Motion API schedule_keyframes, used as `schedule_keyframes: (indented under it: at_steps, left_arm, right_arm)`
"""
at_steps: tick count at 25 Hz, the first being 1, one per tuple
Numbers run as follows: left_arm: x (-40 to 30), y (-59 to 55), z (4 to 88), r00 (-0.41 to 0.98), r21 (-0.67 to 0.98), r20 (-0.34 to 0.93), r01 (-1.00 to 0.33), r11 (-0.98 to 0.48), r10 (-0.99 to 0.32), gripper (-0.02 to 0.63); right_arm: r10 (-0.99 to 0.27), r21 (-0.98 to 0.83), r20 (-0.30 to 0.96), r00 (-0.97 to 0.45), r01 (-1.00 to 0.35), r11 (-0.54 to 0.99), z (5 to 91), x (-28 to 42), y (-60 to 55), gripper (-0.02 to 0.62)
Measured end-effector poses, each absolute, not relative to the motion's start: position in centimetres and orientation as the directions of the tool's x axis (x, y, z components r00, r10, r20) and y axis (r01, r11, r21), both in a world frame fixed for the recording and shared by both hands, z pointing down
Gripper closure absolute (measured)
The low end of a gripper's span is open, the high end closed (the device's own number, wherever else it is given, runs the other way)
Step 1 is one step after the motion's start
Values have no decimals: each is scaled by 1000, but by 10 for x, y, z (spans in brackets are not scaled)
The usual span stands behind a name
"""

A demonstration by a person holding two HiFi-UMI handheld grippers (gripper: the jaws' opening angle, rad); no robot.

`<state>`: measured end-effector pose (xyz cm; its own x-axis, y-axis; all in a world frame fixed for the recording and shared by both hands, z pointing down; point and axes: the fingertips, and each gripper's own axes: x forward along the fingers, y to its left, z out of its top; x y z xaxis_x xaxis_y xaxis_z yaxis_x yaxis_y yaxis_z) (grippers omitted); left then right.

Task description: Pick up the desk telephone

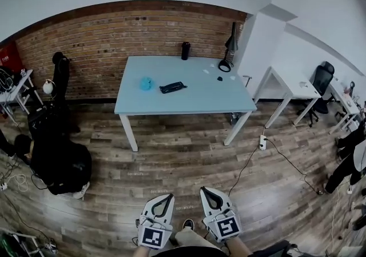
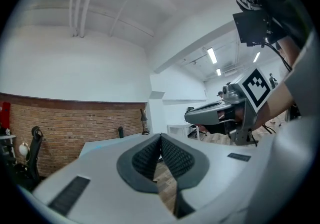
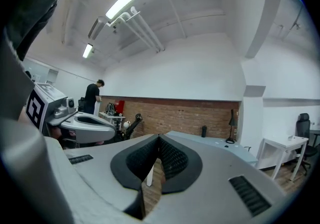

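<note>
Walk up to the far counter [image 1: 197,100], to the phone [image 1: 172,87] lying near its middle. Spread left tongs [image 1: 166,197] and right tongs [image 1: 206,192], both closed and empty, before reaching.

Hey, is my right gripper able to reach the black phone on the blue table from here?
Probably not yet. The right gripper is shut and far back, with open wooden floor between it and the table where the phone lies. Nothing blocks the way, so walking closer should do.
</note>
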<state>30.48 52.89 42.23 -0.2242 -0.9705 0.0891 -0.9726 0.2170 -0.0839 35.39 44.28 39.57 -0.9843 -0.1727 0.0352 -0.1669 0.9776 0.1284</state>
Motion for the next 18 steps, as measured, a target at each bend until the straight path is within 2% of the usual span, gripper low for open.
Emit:
schedule_keyframes:
  at_steps: [8, 18]
  left_arm:
    - [295, 463, 425, -203, -127, 146, -974, 185, -968, 583]
    - [276, 406, 439, -202, -164, 209, -972, 169, -957, 583]
  right_arm:
    - [-204, 43, 34, -978, -202, 978, 412, 350, 373, 583]
    - [-286, -49, 116, -951, -293, 955, 456, 356, 281, 584]
